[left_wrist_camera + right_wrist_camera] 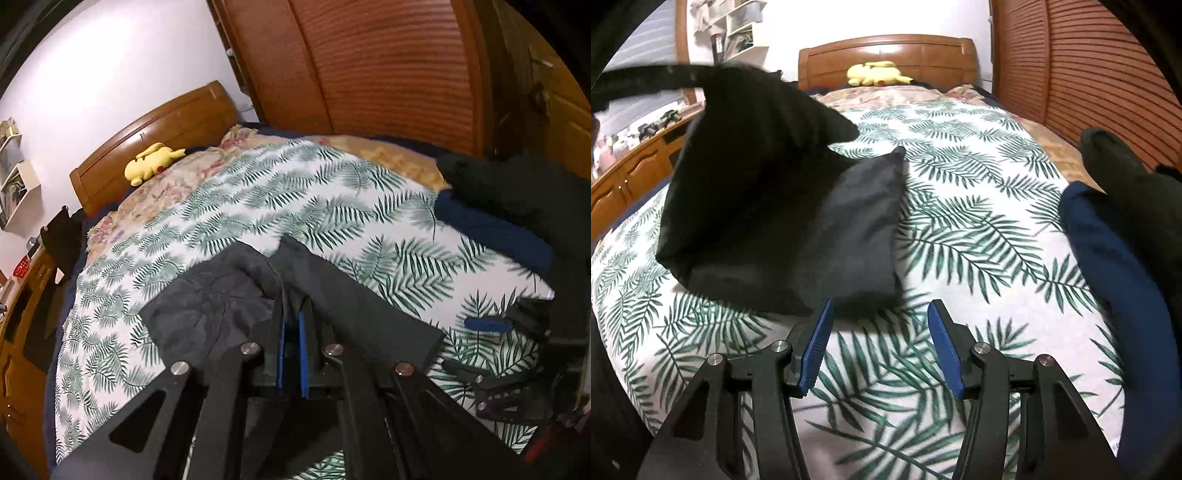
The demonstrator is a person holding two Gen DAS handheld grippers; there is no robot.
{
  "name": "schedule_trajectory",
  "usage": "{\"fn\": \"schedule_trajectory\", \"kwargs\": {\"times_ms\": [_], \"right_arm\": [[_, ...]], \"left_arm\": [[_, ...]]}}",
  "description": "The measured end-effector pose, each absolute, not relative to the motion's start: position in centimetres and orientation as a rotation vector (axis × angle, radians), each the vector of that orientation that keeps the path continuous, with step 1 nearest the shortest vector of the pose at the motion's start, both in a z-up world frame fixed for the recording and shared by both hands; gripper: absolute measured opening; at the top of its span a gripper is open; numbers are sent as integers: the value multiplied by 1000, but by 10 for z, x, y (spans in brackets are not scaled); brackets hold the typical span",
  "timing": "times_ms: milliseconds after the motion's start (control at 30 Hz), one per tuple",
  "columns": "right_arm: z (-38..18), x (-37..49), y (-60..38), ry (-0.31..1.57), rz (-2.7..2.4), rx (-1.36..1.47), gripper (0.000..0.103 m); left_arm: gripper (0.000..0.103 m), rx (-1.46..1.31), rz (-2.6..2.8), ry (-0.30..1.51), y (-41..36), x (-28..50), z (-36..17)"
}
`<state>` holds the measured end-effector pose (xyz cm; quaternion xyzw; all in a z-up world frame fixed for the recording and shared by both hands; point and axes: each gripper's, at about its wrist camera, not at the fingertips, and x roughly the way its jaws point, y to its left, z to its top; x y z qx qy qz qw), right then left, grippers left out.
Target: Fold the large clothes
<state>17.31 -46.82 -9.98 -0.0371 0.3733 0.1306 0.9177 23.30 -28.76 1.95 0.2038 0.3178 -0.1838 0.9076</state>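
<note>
Left gripper (291,332) pinches the dark grey garment (221,299), lifted above the palm-print bedspread (258,192). Right gripper (879,332), jaws spread, holds nothing; that garment hangs at its ten o'clock, navy clothing (1108,258) at three o'clock.

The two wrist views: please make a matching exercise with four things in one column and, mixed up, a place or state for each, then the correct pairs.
Things
1. dark grey cloth garment
2. yellow plush toy
3. folded navy blue cloth
4. right claw

Places or states
A. open, holding nothing
B. beside the wooden headboard
C. gripped by the left claw
D. at the right edge of the leaf-print bedsheet

Pairs: 1-C, 2-B, 3-D, 4-A
</note>
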Motion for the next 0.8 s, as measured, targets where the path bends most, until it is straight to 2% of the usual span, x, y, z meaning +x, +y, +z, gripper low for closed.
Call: {"fn": "schedule_trajectory", "kwargs": {"times_ms": [300,567,800], "right_arm": [[-101,168,-477,767,267,-72,54],[-75,174,-456,707,293,-74,54],[-50,184,-444,645,305,-36,54]], "left_arm": [[7,336,-440,696,-279,223,11],[13,259,-470,584,-246,176,46],[18,220,-434,612,-199,165,35]]}}
